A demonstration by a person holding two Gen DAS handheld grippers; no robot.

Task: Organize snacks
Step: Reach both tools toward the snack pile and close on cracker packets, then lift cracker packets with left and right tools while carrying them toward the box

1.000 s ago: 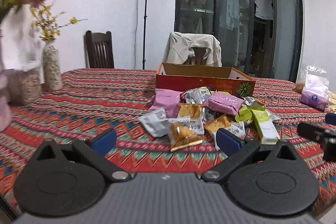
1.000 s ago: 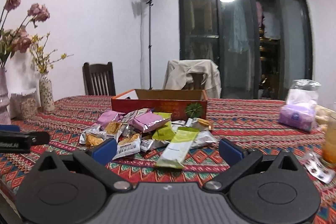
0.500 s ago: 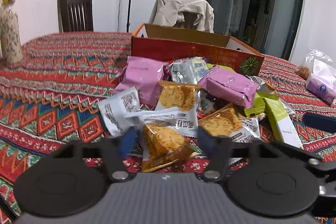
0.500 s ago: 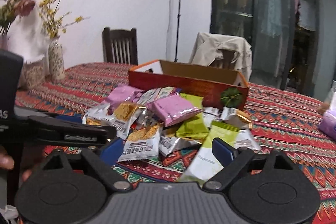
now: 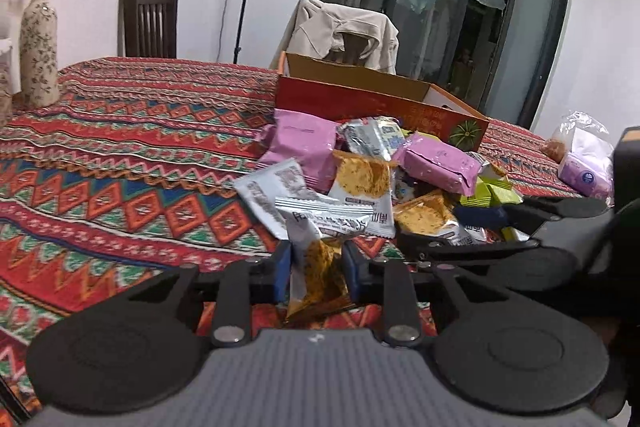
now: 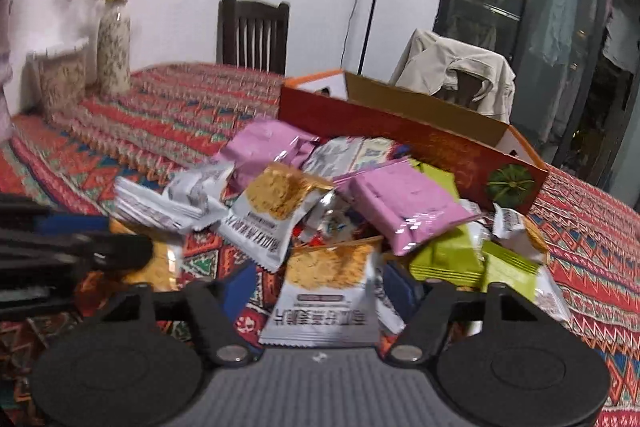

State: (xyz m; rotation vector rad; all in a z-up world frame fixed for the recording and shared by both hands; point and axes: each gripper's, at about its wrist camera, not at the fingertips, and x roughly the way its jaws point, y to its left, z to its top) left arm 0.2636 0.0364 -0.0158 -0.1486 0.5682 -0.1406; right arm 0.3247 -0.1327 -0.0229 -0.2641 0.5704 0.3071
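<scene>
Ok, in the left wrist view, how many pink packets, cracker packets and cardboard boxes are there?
Pink packets: 2
Cracker packets: 3 clearly shown
Cardboard box: 1
Total: 6

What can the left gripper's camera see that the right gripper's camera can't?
Only the left wrist view shows the left gripper shut on an orange snack packet, and a bag of purple tissues at the table's far right.

Only the right wrist view shows a white-and-orange packet between the open right gripper's fingers, and a patterned jar.

Both show the red cardboard box, the snack pile, the vase and the dark chair.
</scene>
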